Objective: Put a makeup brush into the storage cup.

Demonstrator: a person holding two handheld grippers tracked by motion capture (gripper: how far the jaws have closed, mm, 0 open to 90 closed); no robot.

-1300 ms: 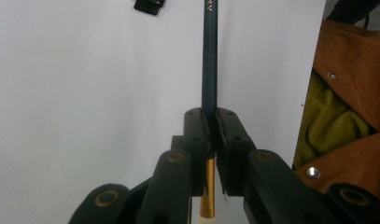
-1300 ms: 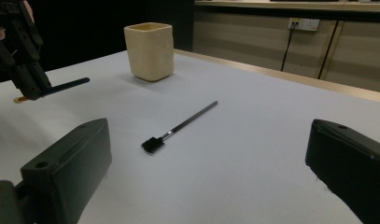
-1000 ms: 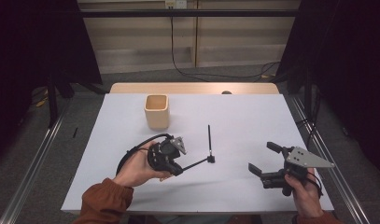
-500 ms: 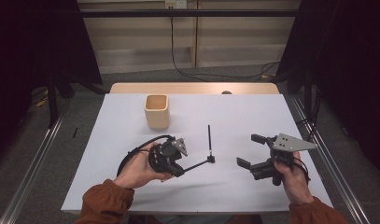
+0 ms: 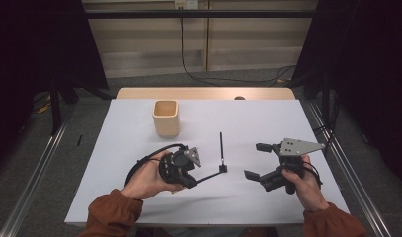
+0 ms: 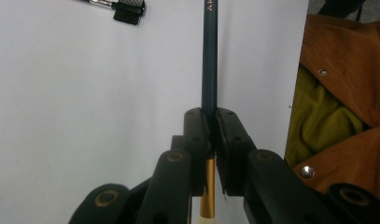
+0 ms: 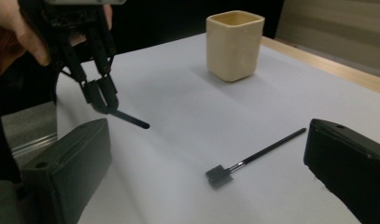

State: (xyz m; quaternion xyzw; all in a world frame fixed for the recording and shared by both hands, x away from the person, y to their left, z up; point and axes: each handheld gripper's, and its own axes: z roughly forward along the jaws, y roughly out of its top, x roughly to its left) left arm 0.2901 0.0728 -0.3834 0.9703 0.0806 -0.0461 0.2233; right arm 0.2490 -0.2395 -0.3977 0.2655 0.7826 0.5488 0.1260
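Observation:
My left gripper [image 5: 190, 181] rests low near the table's front, shut on a slim dark-handled brush [image 5: 208, 176] whose handle sticks out to the right. In the left gripper view the jaws [image 6: 209, 119] pinch that handle [image 6: 209, 56], with a gold band behind them. A second thin black brush [image 5: 221, 148] lies flat at mid table, its small square head [image 7: 220, 176] nearest the held handle's tip. My right gripper [image 5: 255, 160] hovers open just right of it, with nothing between its jaws. The right gripper view shows the left gripper [image 7: 100, 99] and the held handle [image 7: 130, 120].
A cream square cup [image 5: 166, 117] stands upright on the white table sheet [image 5: 267, 118], behind the left gripper; it is also in the right gripper view [image 7: 234, 44]. A wooden edge [image 5: 203, 93] runs along the far side. Metal rails flank the table.
The right gripper has moved left toward the lying brush and slightly up. The left gripper and its held brush have stayed in place.

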